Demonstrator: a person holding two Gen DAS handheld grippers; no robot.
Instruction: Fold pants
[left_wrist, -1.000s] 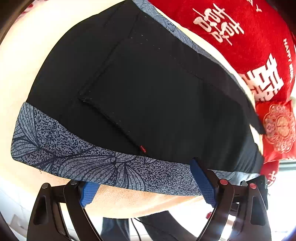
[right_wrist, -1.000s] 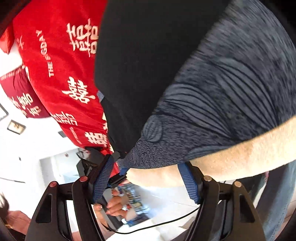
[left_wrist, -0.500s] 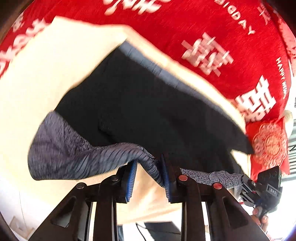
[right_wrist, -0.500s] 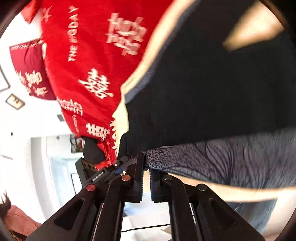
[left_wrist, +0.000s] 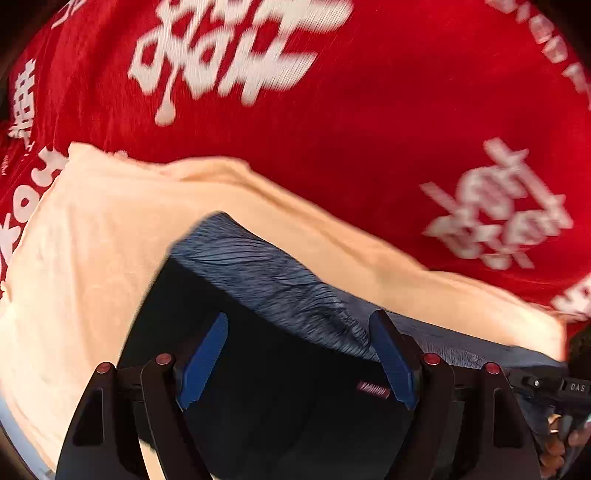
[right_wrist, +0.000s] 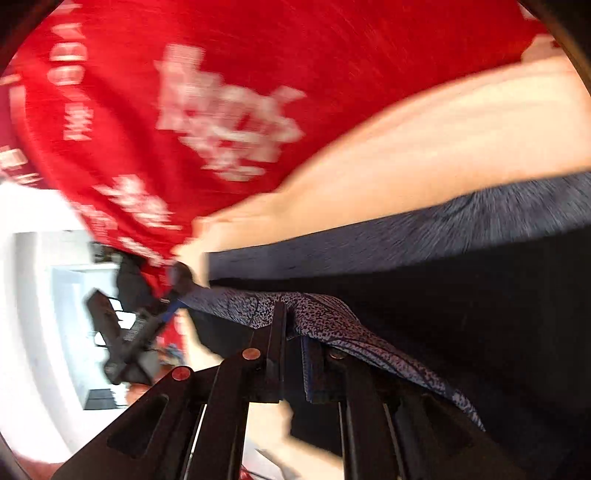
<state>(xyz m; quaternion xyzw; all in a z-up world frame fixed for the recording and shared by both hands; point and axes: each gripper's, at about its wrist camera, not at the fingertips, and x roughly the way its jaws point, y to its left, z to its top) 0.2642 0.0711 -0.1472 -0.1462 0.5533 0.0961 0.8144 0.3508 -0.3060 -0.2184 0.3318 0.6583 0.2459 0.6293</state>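
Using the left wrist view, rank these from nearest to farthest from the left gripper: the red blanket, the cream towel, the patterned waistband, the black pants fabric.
From the left gripper:
1. Black pants fabric, right between the open fingers.
2. Patterned waistband, just beyond the fingertips.
3. Cream towel, under the pants, showing to the left and beyond.
4. Red blanket, farthest, across the top.

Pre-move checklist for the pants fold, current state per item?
1. Right gripper shut on the patterned waistband: ok.
2. Left gripper holding fabric: not ok. Its jaws have just been opening and stand apart over the black pants, pads off the cloth.
3. Waistband carried over onto the pants: ok; it lies along the far edge in the left wrist view.
4. Folded edges lined up: cannot tell, both views are motion-blurred.
5. Pants on the cream towel, clear of the red blanket: ok.
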